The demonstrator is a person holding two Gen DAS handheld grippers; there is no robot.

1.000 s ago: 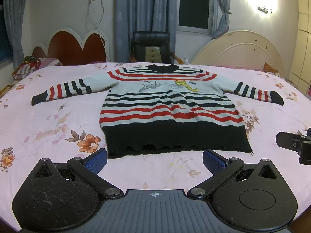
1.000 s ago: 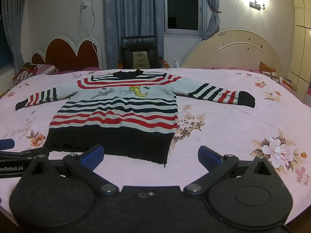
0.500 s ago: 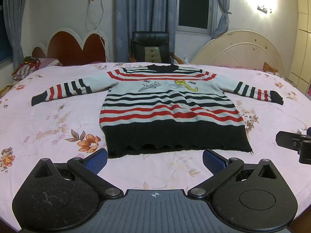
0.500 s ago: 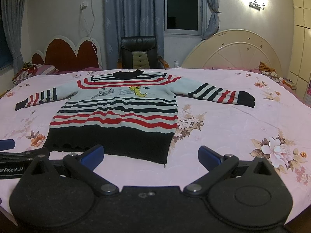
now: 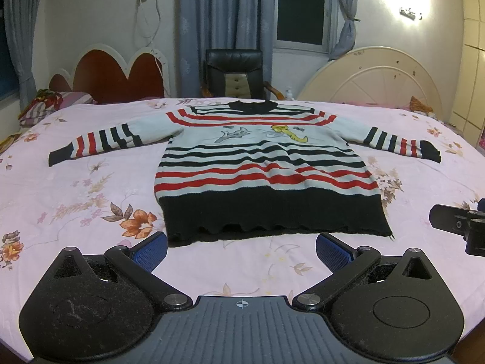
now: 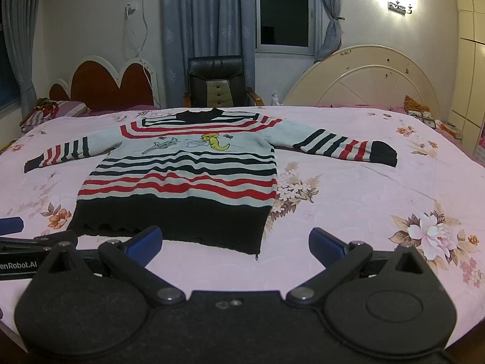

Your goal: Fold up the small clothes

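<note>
Both the left gripper (image 5: 241, 247) and the right gripper (image 6: 235, 241) hold their jaws wide apart and empty, just short of the hem. The striped sweater (image 5: 266, 170) lies flat on the bed (image 5: 60, 200), sleeves spread. Best to pinch each sleeve cuff cleanly, folding inward without dragging the body.

Grey curtains (image 5: 224, 24), dark window (image 5: 301, 4), black chair (image 5: 233, 72), glowing wall lamp (image 5: 409, 12).

A pink floral bedsheet (image 5: 60, 188) covers the bed. Behind it stand a black leather chair (image 5: 233, 72), grey curtains (image 5: 224, 15) and a red heart-shaped headboard (image 5: 118, 75).
</note>
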